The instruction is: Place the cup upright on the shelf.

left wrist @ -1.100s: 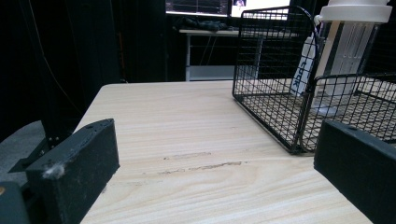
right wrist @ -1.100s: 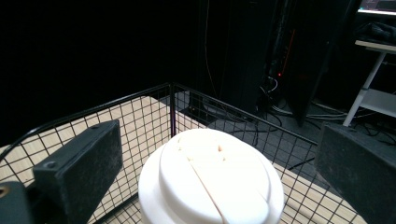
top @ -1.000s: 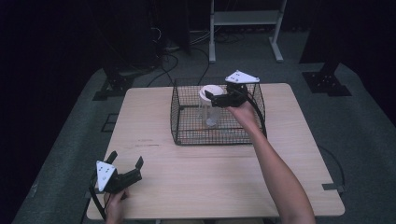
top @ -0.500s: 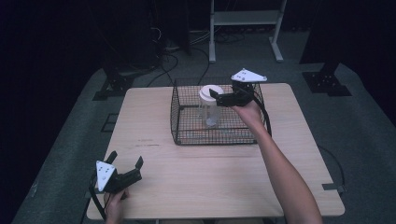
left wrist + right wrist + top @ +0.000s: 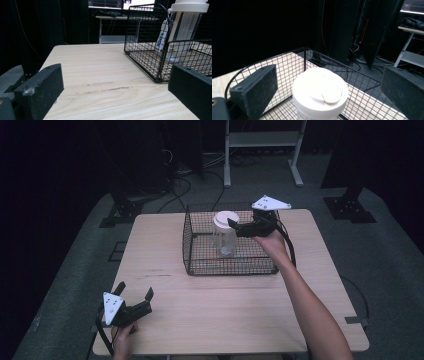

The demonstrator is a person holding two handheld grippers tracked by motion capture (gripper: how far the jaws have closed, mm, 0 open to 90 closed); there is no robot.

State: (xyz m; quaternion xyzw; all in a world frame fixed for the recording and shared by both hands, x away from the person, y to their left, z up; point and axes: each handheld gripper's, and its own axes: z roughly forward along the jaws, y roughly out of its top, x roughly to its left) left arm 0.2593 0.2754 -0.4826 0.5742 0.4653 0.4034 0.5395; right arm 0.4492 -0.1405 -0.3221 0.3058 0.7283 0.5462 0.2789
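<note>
On a pale wooden bench [image 5: 225, 305], a black wire basket [image 5: 200, 250] sits toward the far edge, and a clear plastic container with a white lid [image 5: 226, 219] stands upright inside it, near the middle. From the person's right, the right hand-held gripper [image 5: 235, 226] reaches over the basket's right side, its jaws spread apart just beside the lid and holding nothing; seen from that gripper's own camera, the round white lid [image 5: 320, 91] lies between and just below the two open black jaws, with a small flap set in its top. Near the front left corner of the bench, the left hand-held gripper [image 5: 135, 292] rests low in the person's hand, jaws also apart and empty, well away from the basket. From its camera the container [image 5: 186, 27] shows through the wire mesh [image 5: 150, 47], tall and see-through. The container looks empty, so probably light and easy to tip; its clear wall is likely smooth and somewhat slippery, and thin plastic may flex under a hard squeeze. The firmest hold is probably across the lid's rim or just beneath it, lifting straight up to clear the wire.
</note>
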